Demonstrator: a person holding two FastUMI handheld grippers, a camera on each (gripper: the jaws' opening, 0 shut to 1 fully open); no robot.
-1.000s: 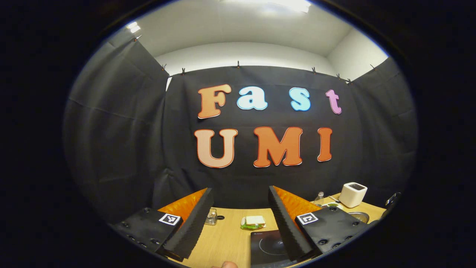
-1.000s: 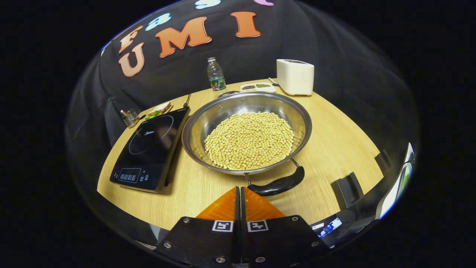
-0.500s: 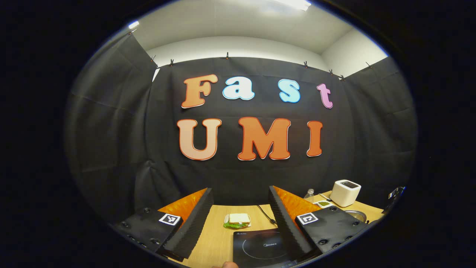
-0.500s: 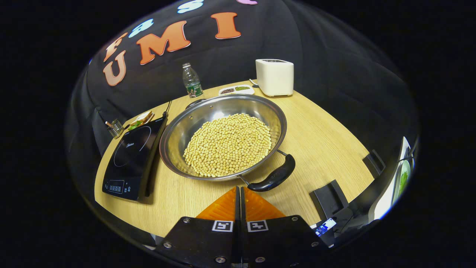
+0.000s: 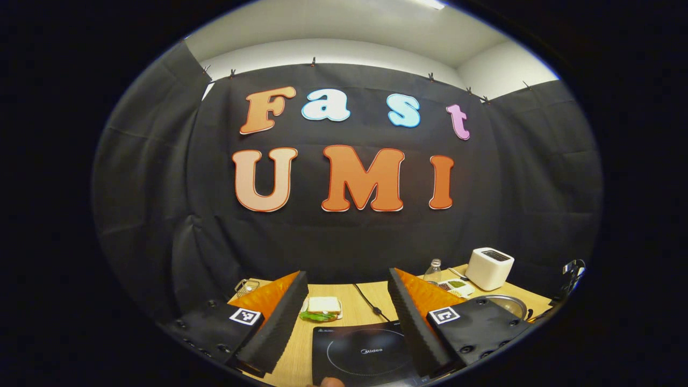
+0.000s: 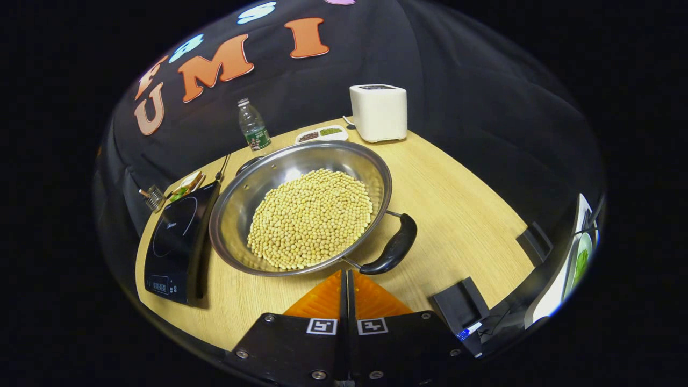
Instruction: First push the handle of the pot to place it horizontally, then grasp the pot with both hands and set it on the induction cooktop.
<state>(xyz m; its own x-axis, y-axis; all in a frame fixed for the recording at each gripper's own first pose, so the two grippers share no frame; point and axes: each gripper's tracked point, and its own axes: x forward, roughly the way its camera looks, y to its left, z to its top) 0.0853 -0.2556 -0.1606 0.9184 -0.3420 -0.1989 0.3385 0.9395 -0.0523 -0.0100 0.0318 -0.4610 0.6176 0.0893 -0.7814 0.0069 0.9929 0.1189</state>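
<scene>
A steel pot [image 6: 236, 215] full of soybeans sits on the wooden table [image 6: 462, 215], right of the black induction cooktop [image 6: 174, 236]. Its black handle [image 6: 392, 250] sticks out at the near right, slanted. My right gripper [image 6: 346, 274] is shut and empty, its tips just short of the handle's near end; I cannot tell if they touch. In the left gripper view my left gripper [image 5: 346, 277] is open and holds nothing, raised over the cooktop [image 5: 360, 352], with the pot's rim [image 5: 502, 303] far right.
A white toaster [image 6: 378, 112], a water bottle [image 6: 252, 126] and a small dish [image 6: 321, 134] stand at the table's back. A sandwich [image 5: 321, 307] and the cooktop's cable [image 5: 368, 303] lie behind the cooktop. Black blocks [image 6: 457, 301] sit near the right edge.
The right gripper has shifted to the right, so the pot sits further left in its view and the handle lies right of the tips. The left gripper has moved over the cooktop.
</scene>
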